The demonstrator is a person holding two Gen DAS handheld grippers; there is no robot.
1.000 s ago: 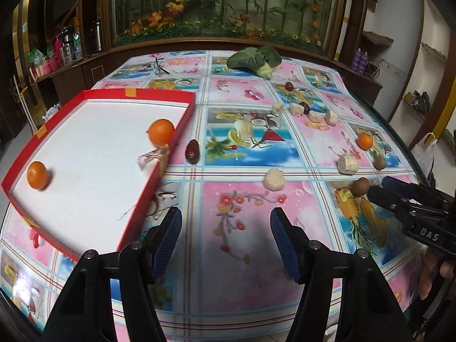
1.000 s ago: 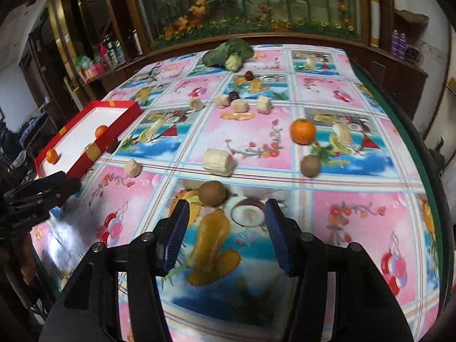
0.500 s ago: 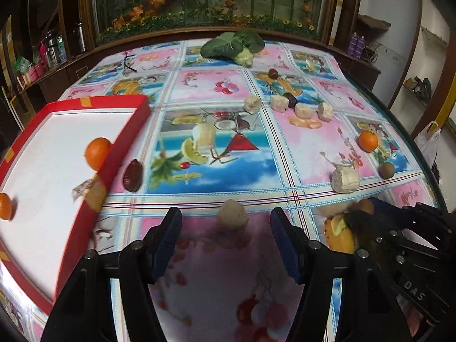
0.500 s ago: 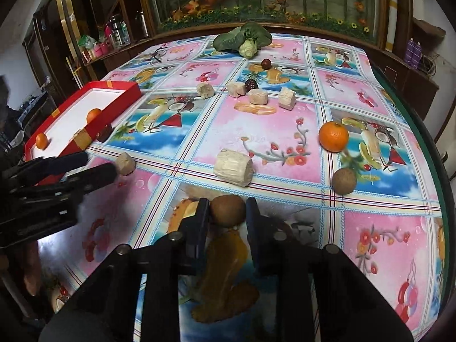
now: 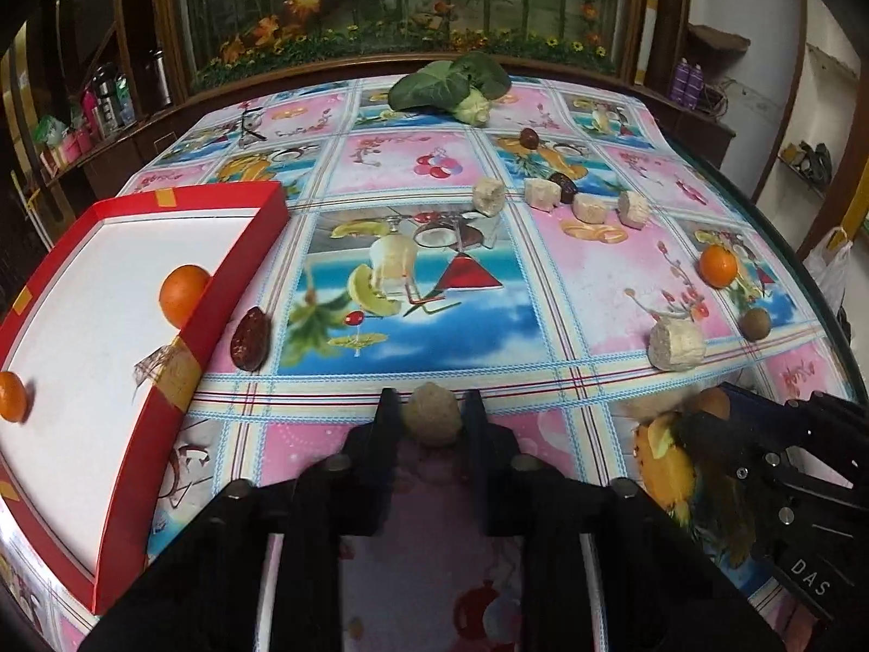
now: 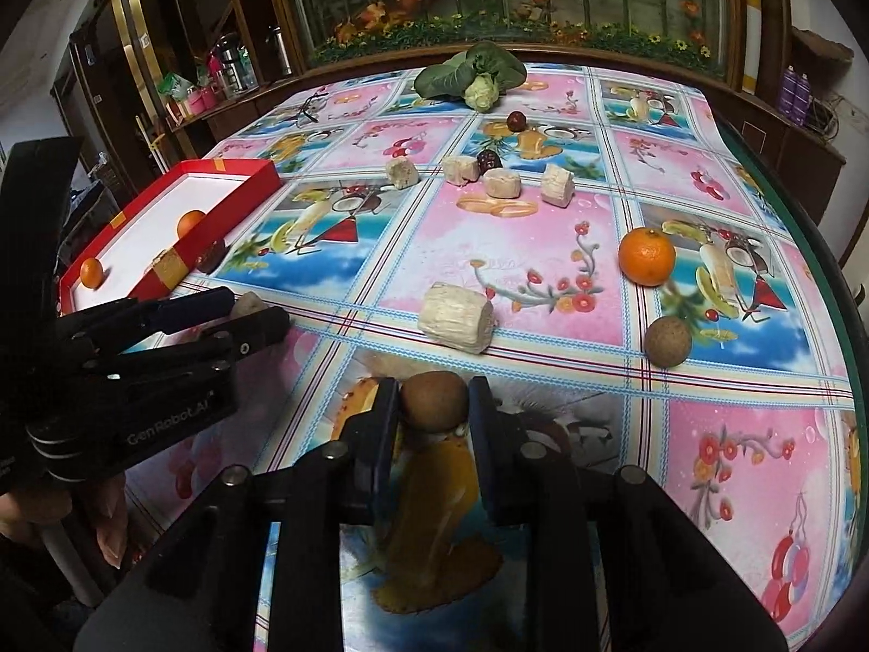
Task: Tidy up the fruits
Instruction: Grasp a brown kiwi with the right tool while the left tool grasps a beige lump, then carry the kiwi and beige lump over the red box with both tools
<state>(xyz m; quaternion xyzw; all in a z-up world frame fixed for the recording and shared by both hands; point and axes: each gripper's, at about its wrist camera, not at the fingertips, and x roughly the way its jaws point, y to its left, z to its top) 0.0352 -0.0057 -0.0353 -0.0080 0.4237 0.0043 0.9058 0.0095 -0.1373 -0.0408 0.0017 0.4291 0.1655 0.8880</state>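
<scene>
My left gripper (image 5: 432,407) is shut on a small beige round fruit (image 5: 433,421) near the table's front edge. My right gripper (image 6: 434,402) is shut on a brown kiwi (image 6: 434,399). A red tray with a white floor (image 5: 228,277) lies at the left and holds two oranges (image 5: 182,293) (image 5: 11,396). A loose orange (image 6: 646,257) and a small brown fruit (image 6: 668,341) lie on the table at the right. A dark date (image 5: 249,338) lies just outside the tray's wall.
Several pale cut chunks (image 6: 456,317) (image 6: 502,183) and dark dates (image 6: 516,120) lie on the fruit-print tablecloth. A leafy green vegetable (image 6: 472,79) sits at the far edge. A wooden planter wall stands behind the table. The table's edge curves at the right.
My left gripper has closed on the beige fruit, which lay between its open fingers half a second ago. My right gripper stays shut on the kiwi.
</scene>
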